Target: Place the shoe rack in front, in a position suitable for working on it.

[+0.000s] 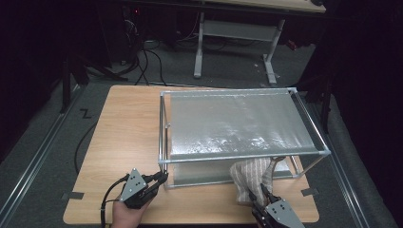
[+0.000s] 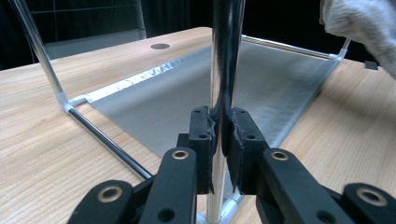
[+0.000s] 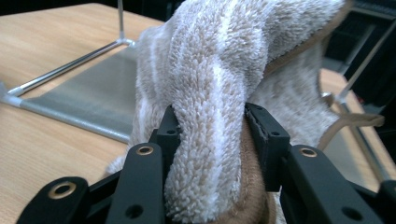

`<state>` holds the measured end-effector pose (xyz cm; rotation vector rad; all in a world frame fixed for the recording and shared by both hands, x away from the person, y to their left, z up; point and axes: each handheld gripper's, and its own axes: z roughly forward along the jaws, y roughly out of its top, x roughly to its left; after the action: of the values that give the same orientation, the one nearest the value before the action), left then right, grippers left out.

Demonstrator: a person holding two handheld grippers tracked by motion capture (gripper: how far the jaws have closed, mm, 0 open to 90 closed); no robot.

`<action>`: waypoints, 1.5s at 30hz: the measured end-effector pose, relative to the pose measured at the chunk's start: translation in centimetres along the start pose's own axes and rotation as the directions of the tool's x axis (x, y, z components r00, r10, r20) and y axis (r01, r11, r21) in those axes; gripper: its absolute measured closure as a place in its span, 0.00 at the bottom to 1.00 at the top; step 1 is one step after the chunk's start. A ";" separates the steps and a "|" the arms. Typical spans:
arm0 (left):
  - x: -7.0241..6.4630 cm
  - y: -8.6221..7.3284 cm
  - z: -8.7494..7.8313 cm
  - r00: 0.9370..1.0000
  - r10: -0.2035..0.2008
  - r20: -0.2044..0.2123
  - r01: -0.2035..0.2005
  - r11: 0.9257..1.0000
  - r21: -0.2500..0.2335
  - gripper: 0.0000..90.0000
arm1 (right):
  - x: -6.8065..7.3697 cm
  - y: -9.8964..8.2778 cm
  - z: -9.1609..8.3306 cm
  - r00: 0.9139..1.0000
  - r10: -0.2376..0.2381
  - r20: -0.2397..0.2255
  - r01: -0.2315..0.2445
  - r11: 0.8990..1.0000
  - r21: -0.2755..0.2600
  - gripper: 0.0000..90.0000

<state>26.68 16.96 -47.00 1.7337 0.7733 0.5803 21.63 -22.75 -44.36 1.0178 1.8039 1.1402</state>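
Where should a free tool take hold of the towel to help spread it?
Probably the loose, tan-edged hem of the towel that hangs beyond the right tool, coming from the rack's open front side. The middle is bunched thick between the right tool's jaws, while that edge is thin and free.

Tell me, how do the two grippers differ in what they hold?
The left gripper clamps a thin, hard metal post of the rack; the right gripper pinches a thick, soft towel. The left's jaws stand nearly together, the right's wider apart around the bunched cloth. Both are black, hand-held and gripping at the table's near edge.
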 end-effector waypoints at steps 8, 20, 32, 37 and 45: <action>0.0 0.0 0.0 1.000 0.003 -0.003 -0.003 1.000 -0.001 0.90 | -0.5 1.7 -2.2 0.998 0.017 0.055 -0.010 0.992 -0.122 0.71; -0.1 -0.1 0.0 1.000 0.008 -0.005 -0.008 1.000 -0.008 0.90 | -1.0 5.7 -2.7 0.996 0.010 0.087 0.016 0.958 -0.286 0.71; -0.1 -0.2 0.0 1.000 0.010 -0.006 -0.011 1.000 -0.012 0.90 | 1.4 9.9 1.1 1.000 -0.001 0.012 0.005 0.931 -0.364 0.71; -0.1 -0.2 0.0 1.000 0.010 -0.007 -0.010 1.000 -0.013 0.90 | 3.4 11.4 2.7 0.999 -0.027 -0.025 0.016 0.922 -0.386 0.70; -0.1 -0.2 0.0 1.000 0.012 -0.007 -0.012 1.000 -0.012 0.90 | 6.7 13.9 4.7 0.993 -0.061 -0.100 0.014 0.913 -0.408 0.70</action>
<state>26.57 16.88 -47.17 1.7270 0.7631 0.5981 26.33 -11.24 -34.07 0.6806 1.5656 1.4959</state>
